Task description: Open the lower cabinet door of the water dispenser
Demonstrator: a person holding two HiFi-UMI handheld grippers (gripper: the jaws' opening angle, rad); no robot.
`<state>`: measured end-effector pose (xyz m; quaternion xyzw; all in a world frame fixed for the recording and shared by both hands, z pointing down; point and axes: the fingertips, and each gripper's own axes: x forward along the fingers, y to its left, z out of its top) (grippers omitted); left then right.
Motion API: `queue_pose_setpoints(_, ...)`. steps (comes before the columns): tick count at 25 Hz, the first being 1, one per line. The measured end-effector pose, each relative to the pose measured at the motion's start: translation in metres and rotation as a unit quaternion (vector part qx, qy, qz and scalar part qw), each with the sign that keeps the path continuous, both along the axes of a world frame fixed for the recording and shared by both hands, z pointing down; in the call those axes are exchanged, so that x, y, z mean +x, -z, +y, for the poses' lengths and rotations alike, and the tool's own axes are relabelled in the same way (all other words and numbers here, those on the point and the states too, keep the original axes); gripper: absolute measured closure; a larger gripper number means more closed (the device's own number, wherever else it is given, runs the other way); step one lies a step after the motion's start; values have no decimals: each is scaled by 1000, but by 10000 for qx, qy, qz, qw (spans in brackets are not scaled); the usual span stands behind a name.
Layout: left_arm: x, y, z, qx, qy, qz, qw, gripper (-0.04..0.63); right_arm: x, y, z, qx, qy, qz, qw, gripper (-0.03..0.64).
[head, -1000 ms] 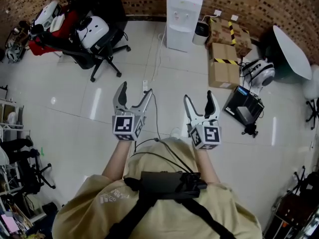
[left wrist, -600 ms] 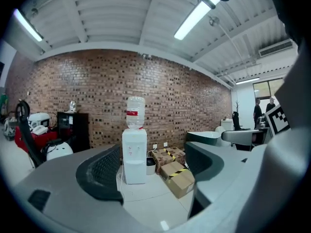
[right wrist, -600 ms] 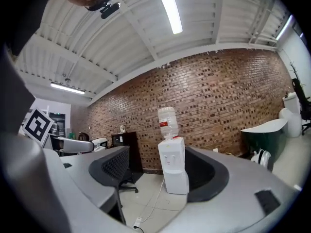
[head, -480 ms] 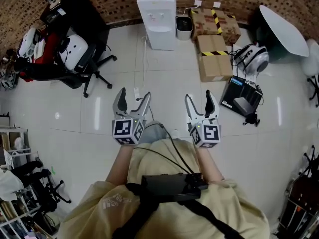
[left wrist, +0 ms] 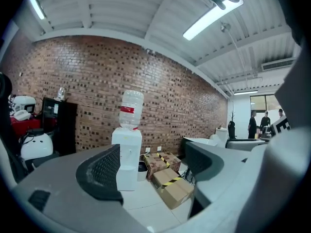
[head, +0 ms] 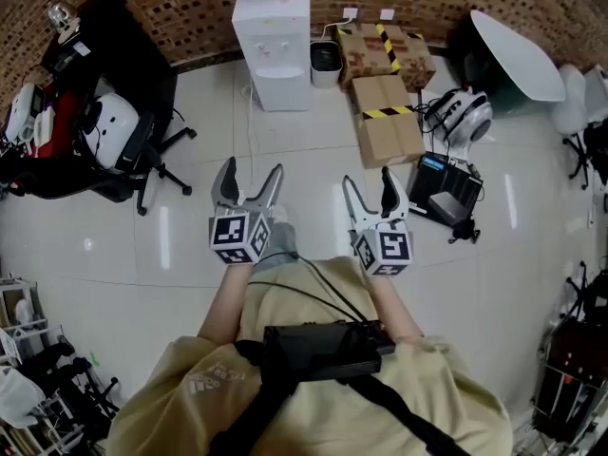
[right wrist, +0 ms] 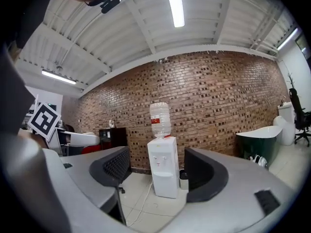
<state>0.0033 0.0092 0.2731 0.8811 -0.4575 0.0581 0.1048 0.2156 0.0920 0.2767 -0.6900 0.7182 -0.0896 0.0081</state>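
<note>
A white water dispenser (head: pixel 272 50) with a clear bottle on top stands against the brick wall, far ahead of both grippers. It shows between the jaws in the right gripper view (right wrist: pixel 164 171) and in the left gripper view (left wrist: pixel 126 159). Its lower cabinet door looks closed. My left gripper (head: pixel 247 180) is held out over the tiled floor, jaws open and empty. My right gripper (head: pixel 368 188) is level with it, also open with nothing between its jaws.
Taped cardboard boxes (head: pixel 385 112) and a small bin (head: pixel 325 60) sit right of the dispenser. An office chair with a white helmet (head: pixel 109 136) stands to the left. A black case (head: pixel 443 196) lies on the floor right. A white cable (head: pixel 249 122) runs from the dispenser.
The person has walked toward the dispenser with both grippers held out. The chair has slid left and the boxes have come closer. Both grippers stay open.
</note>
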Motion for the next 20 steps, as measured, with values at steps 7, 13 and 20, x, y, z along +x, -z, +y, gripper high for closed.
queue_pose_setpoints(7,-44,4,-116,336,97,-176,9992,198,-58,18,-123,148,376,172,9990,267)
queue_pose_setpoints(13,-66,-23,-184,195,42,-248,9995,206,-81,-26,-200,-260,575,284,9976,267)
queue_pose_setpoints(20,-56,-58,-240,-85,-70,-175,9998,204,-50,-91,-271,-883,622,591,9924,267)
